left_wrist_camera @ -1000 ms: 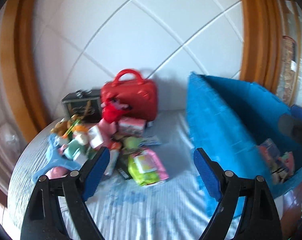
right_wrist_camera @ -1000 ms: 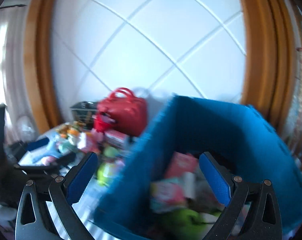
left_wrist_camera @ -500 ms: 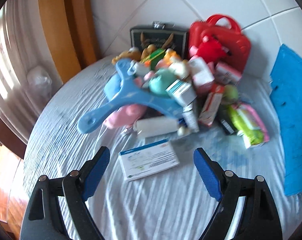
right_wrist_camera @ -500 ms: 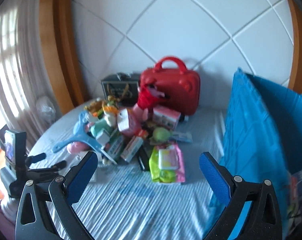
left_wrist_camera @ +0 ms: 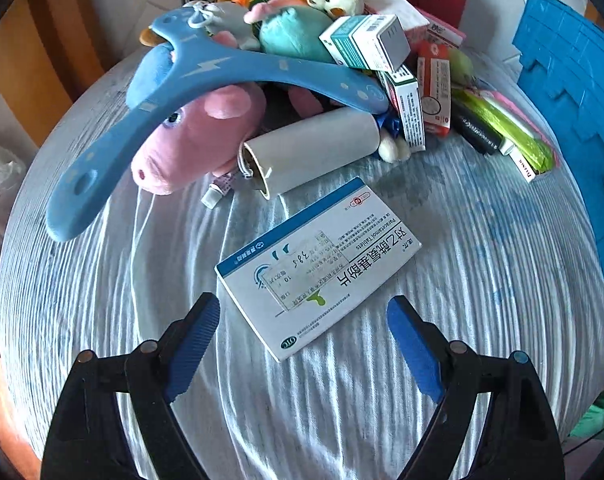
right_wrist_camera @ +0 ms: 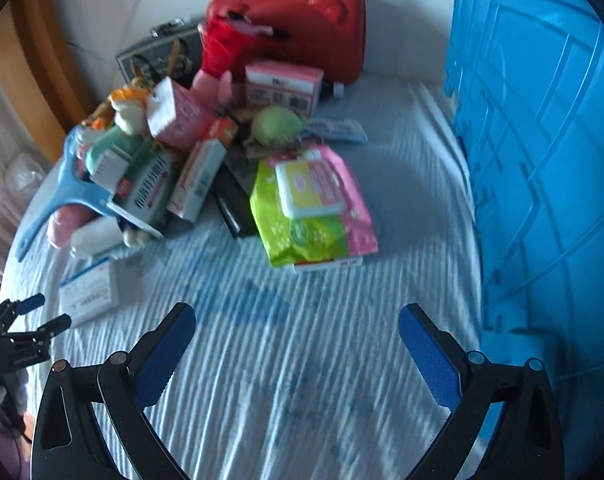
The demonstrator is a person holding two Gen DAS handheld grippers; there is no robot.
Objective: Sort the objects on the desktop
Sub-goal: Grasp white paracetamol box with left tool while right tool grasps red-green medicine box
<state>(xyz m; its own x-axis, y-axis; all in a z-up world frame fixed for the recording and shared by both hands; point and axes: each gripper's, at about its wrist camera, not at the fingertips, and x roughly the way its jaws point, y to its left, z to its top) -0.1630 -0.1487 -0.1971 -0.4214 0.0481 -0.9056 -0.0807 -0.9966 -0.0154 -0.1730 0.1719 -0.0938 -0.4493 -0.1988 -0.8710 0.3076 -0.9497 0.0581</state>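
My left gripper [left_wrist_camera: 302, 312] is open, its blue pads flanking the near end of a flat white-and-blue tablet box [left_wrist_camera: 318, 268] that lies on the cloth; I cannot tell whether they touch it. Beyond it lie a white tube [left_wrist_camera: 314, 156], a pink plush pig [left_wrist_camera: 190, 144] and a blue hanger [left_wrist_camera: 206, 76]. My right gripper [right_wrist_camera: 296, 320] is open and empty over bare cloth. Ahead of it is a green-and-pink wipes pack [right_wrist_camera: 314, 208]. The tablet box [right_wrist_camera: 88, 296] and the left gripper [right_wrist_camera: 42, 320] show at the left of the right wrist view.
A heap of medicine boxes and plush toys [left_wrist_camera: 342, 36] covers the far half of the round table [left_wrist_camera: 102, 320]. A red case [right_wrist_camera: 294, 20] and a dark tin [right_wrist_camera: 158, 52] stand against the wall. A blue crate [right_wrist_camera: 542, 160] stands at the right.
Both grippers dropped toward the table and tilted downward. The left one swung left from the crate to the tablet box. The right one came off the crate's inside to the cloth before the wipes pack.
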